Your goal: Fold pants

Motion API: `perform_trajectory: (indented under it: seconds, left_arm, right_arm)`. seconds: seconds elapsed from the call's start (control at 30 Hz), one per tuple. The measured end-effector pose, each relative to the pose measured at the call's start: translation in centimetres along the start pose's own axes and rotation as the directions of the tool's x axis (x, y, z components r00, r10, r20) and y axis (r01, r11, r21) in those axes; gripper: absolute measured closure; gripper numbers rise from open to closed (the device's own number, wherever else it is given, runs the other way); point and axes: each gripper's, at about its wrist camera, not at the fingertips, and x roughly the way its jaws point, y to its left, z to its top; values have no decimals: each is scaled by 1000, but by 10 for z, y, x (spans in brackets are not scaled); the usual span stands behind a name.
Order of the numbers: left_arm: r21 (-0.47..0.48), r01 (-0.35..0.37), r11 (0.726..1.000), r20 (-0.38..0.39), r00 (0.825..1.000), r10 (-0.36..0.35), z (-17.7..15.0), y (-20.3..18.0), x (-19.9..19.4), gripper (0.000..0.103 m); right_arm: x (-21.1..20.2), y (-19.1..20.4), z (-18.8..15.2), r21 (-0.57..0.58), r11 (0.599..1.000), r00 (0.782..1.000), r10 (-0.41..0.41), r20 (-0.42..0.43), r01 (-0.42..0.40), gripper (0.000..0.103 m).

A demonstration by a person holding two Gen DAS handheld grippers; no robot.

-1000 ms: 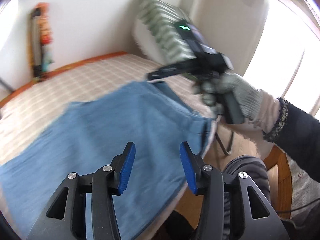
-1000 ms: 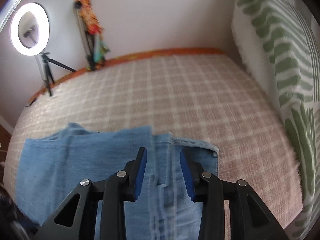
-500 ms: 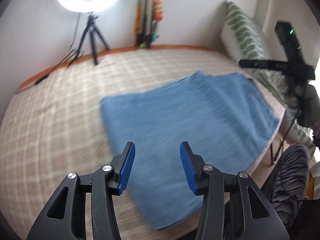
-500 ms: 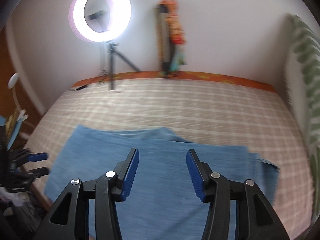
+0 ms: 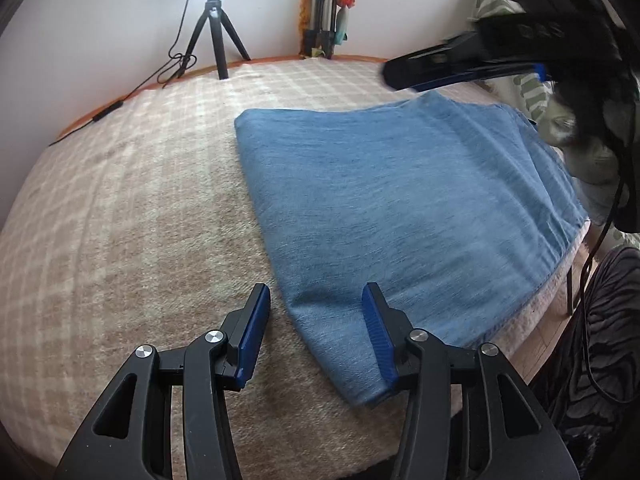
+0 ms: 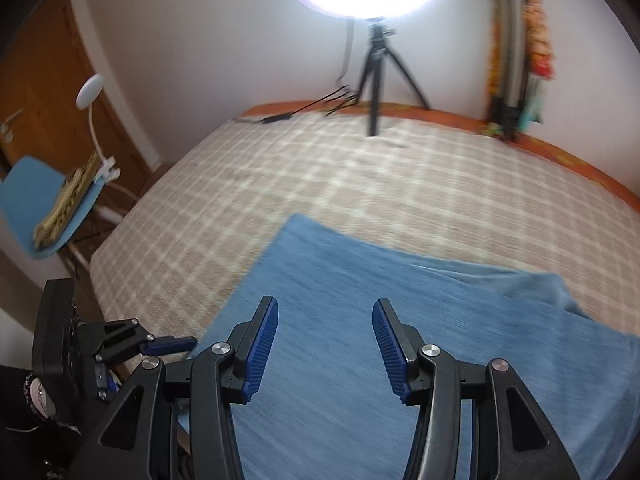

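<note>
Left wrist: pants [image 5: 404,200] on bed [image 5: 132,208], tripod [image 5: 216,28] behind; both grippers' jaws wide, holding nothing.

pants [image 5: 400,208] flat on the bed [image 5: 132,216] near its front edge, ring light tripod [image 5: 218,28] behind

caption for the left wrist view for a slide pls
Open left hand-held gripper poised over the near corner of folded blue pants on a checked bed, ring-light tripod behind.
</note>
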Motion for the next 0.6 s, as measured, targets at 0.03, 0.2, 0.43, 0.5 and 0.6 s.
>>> perform_trajectory:
  seconds: [0.03,0.2,0.43,0.5,0.6]
  left_arm:
    - [-6,5,1000,4,1000,-5,-1,1,0,55]
    - [-15,18,1000,25,1000,-18,-4,2,-1,55]
    - [-32,42,999,49,998,-40,-9,5,-4,55]
    - [-39,49,998,54,997,-47,-10,6,-5,55]
    - [-42,58,997,60,997,-55,-11,6,-6,55]
  right_arm:
    - [7,4,3,-3,1000,1000,7,-11,-7,51]
    - [38,16,18,45,998,996,48,-69,-45,45]
    - [83,36,42,86,994,979,76,-190,-61,44]
    - [96,45,46,83,995,971,78,-228,-61,44]
    - [118,56,52,67,998,953,12,-301,9,46]
